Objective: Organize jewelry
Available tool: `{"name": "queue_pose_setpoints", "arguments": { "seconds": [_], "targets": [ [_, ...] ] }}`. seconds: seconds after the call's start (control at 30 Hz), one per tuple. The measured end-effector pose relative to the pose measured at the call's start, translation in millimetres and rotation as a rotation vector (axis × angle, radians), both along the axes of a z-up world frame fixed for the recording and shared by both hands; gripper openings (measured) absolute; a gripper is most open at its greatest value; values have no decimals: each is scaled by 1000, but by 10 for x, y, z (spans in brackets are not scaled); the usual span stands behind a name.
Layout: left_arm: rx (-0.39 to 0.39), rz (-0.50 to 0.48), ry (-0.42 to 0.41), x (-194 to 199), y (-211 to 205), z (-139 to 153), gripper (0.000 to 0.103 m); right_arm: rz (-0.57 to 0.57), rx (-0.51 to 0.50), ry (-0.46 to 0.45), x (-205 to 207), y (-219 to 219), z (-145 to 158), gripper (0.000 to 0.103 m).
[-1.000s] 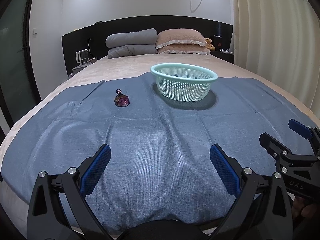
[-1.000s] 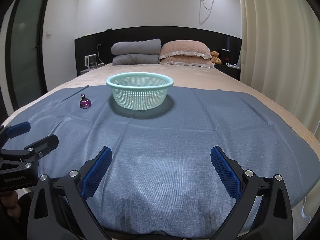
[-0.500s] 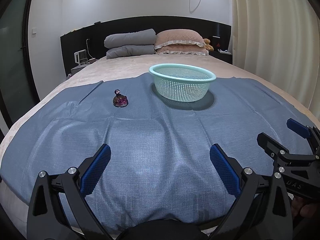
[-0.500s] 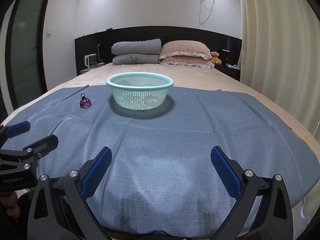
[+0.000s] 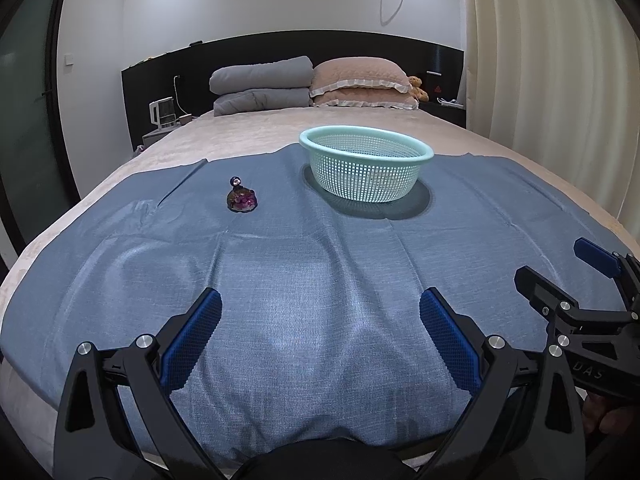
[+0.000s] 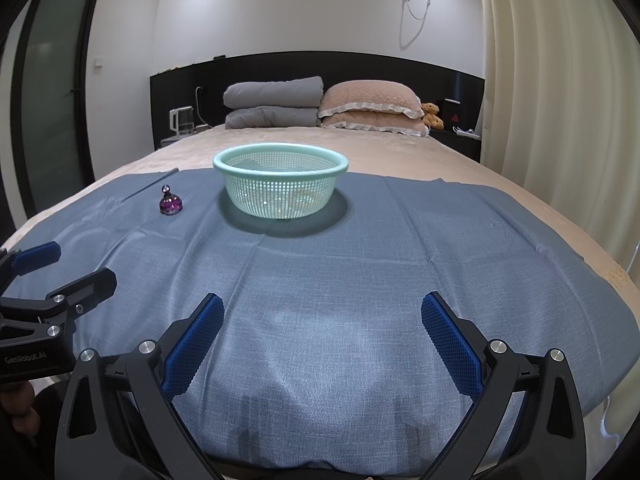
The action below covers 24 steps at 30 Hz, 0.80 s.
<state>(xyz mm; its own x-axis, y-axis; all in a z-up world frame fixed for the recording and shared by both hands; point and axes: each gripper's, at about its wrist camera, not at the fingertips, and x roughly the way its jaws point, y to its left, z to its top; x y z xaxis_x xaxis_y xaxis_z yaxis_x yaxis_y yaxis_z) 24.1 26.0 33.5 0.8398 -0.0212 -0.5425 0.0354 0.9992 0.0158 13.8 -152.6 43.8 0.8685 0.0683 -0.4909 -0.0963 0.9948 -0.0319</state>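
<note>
A small purple jewelry piece with a round knob on top (image 5: pixel 241 200) sits on the blue cloth (image 5: pixel 320 264), left of a mint-green mesh basket (image 5: pixel 366 168). It also shows in the right wrist view (image 6: pixel 171 203), left of the basket (image 6: pixel 280 184). My left gripper (image 5: pixel 320 332) is open and empty near the bed's front edge, well short of both. My right gripper (image 6: pixel 322 336) is open and empty, beside the left one. The right gripper also shows at the right of the left wrist view (image 5: pixel 560 276), and the left gripper at the left of the right wrist view (image 6: pixel 64 268).
The blue cloth (image 6: pixel 400 264) covers the near half of a beige bed (image 5: pixel 256 132). Pillows (image 5: pixel 360 84) and a folded grey quilt (image 5: pixel 260 84) lie at the black headboard. Curtains (image 5: pixel 560 60) hang on the right, and a nightstand with a kettle (image 5: pixel 162 114) stands at the left.
The left wrist view has shifted very slightly, with the scene a little to the left. Both grippers remain open; nothing on the bed has moved.
</note>
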Motion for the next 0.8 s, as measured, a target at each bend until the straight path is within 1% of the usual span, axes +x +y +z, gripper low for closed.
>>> {"name": "queue_pose_setpoints", "arguments": {
  "seconds": [0.47,0.57,0.67,0.8],
  "targets": [
    [8,-2,6,3,-20,-3,97,4,-2,4,11,-1,-14,95],
    [22,-41,2,-10,-82,-5,97,4,-1,6,12,0,-16,95],
    [45,-15,-3,-14,-103,-5,97,5,-1,8,15,-8,-25,95],
    [21,2,-2,-11,-43,-3,97,6,-3,9,20,-10,-26,95]
  ]
}}
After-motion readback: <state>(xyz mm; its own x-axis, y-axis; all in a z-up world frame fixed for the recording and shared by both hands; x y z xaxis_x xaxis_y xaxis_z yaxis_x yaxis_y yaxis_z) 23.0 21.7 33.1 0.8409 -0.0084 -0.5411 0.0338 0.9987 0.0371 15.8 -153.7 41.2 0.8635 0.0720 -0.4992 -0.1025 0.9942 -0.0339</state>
